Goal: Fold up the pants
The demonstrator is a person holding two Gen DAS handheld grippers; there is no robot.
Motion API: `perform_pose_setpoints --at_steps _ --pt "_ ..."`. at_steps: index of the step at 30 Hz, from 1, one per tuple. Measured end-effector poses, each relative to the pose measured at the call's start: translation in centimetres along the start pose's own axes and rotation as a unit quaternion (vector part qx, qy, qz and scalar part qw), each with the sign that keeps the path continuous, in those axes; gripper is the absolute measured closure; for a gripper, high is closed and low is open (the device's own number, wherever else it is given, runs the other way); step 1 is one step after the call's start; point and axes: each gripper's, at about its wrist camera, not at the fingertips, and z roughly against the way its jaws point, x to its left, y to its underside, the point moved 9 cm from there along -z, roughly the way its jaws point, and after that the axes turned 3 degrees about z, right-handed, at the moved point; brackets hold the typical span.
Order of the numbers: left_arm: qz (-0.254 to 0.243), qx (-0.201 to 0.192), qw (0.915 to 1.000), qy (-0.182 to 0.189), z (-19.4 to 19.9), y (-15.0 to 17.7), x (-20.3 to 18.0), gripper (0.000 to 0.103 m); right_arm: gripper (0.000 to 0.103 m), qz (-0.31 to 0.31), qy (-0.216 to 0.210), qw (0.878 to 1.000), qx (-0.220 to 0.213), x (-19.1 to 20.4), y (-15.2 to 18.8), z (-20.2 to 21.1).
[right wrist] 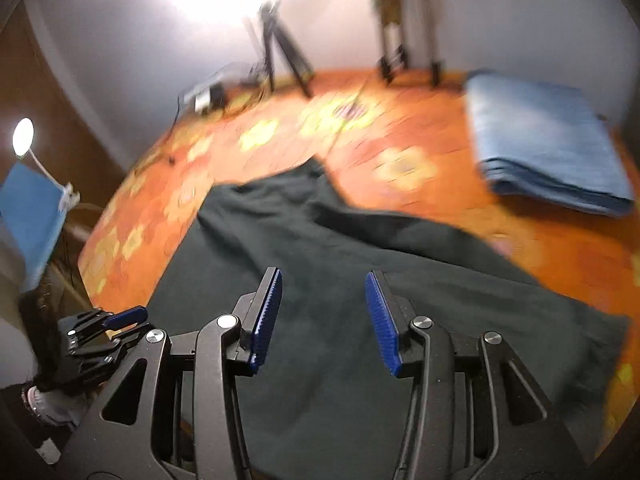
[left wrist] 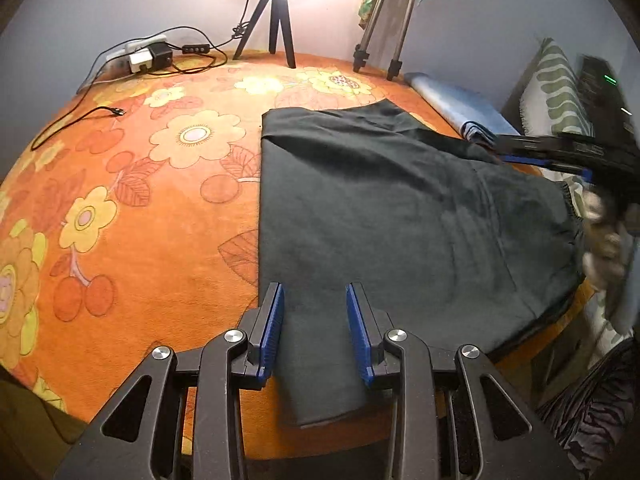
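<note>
Before you: orange floral rug (left wrist: 140, 200), far black tripod (left wrist: 276, 20), silver tripod (left wrist: 394, 12) to its right, power strip (left wrist: 140, 54) far left, folded blue cloth (right wrist: 548, 144) right.

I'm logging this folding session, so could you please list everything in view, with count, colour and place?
pants: one, dark, spread on the carpet
carpet: one, orange with flowers, underneath everything
folded cloth: one, blue, right of the pants
tripods: two, one black and one silver, by the far wall
power strip and cables: white and black, far left
desk lamp: one, white, lit, far left
left gripper: black, blue pads, open over the pants' near end
right gripper: same colours, open above the pants
</note>
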Motion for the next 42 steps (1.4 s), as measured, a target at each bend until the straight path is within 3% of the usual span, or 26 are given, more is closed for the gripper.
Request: perform_pose_setpoints --at_steps 6,9,12,15,20,26,34,36,38,40,41,42 --pt "0.012 0.009 0.9999 -0.003 -0.5 0.3 1.5 0.072 0.057 -0.029 -0.001 0.999 0.032 -0.5 -2.0 -6.8" --pt "0.019 0.008 0.9998 0.001 -0.6 0.2 2.0 0.072 0.057 -0.048 0.045 0.997 0.037 -2.6 -2.8 -8.8" --pt "0.026 0.008 0.9996 0.008 -0.5 0.2 2.2 0.072 0.057 -0.050 0.078 0.995 0.032 -3.9 -3.5 -9.6" --pt "0.037 0.010 0.9991 0.017 -0.5 0.2 2.2 0.072 0.057 -0.052 0.080 0.995 0.030 -3.3 -4.0 -9.1" --pt "0.064 0.015 0.9972 0.036 -0.6 0.0 2.2 0.072 0.057 0.005 0.034 0.999 0.014 2.2 -6.0 -8.0" --pt "0.038 0.002 0.9989 0.028 -0.4 0.4 1.7 0.072 0.057 0.053 -0.056 0.996 0.048 9.5 -9.1 -10.9" --pt "0.042 0.002 0.9983 0.041 -0.2 0.4 1.9 0.072 0.057 0.093 -0.044 0.989 0.110 12.9 -9.2 -16.9" --pt "0.039 0.001 0.9984 0.042 -0.2 0.4 1.8 0.072 0.062 0.105 -0.045 0.986 0.118 13.7 -8.9 -17.5" --pt "0.038 -0.001 0.9984 0.043 -0.2 0.5 1.8 0.072 0.089 0.121 -0.032 0.985 0.122 14.2 -8.6 -18.0" --pt "0.037 0.000 0.9982 0.046 -0.1 0.7 1.8 0.074 0.095 0.133 -0.013 0.983 0.126 14.4 -8.5 -18.5" --pt "0.038 0.002 0.9981 0.049 0.0 0.8 1.7 0.086 0.097 0.134 -0.004 0.983 0.125 14.3 -8.6 -18.7" --pt "0.040 0.007 0.9978 0.052 -0.1 1.0 1.7 0.089 0.098 0.132 0.002 0.984 0.121 14.2 -8.9 -18.8"
